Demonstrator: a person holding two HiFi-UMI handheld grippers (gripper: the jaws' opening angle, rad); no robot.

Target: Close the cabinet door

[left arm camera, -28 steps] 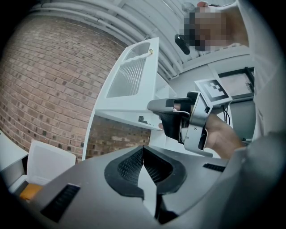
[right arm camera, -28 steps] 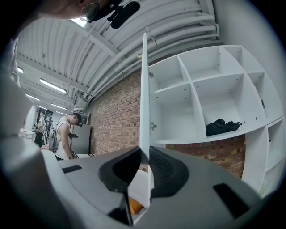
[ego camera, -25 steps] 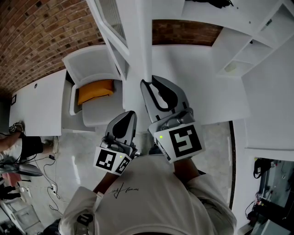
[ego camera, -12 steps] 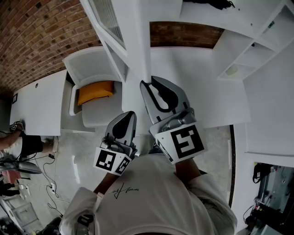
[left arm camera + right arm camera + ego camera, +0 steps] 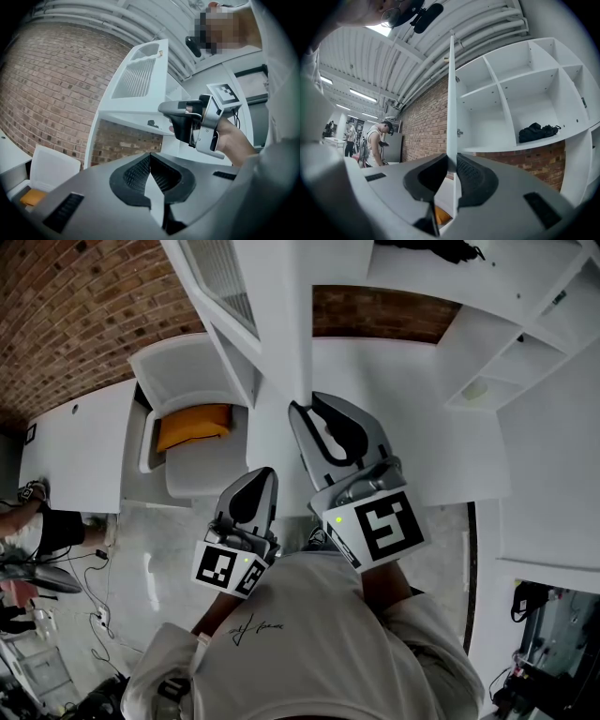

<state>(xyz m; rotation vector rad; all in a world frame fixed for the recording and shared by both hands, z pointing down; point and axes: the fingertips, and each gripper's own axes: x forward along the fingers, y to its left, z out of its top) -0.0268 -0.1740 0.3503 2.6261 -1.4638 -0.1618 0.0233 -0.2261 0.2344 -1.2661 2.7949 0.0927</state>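
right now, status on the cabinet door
Left tool shut, empty. Right tool shut on cabinet door edge, door open. Black bag on shelf, apart from door.

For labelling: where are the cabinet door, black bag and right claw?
cabinet door (image 5: 452,93): right gripper view, near edge.
black bag (image 5: 536,132): right gripper view, its middle.
right claw (image 5: 309,404): head view, between its tips.

No words, brand names or numbers can be read anywhere. The only signs are black-and-white square code patterns. One is on the right marker cube (image 5: 380,529) of the right gripper (image 5: 304,410), just above the white shirt (image 5: 319,652). The other is on the left marker cube (image 5: 228,569) of the left gripper (image 5: 264,472), at the shirt's upper left edge. On the shirt itself, just below the left marker cube, runs a dark handwritten scrawl (image 5: 251,626), too small to make out.
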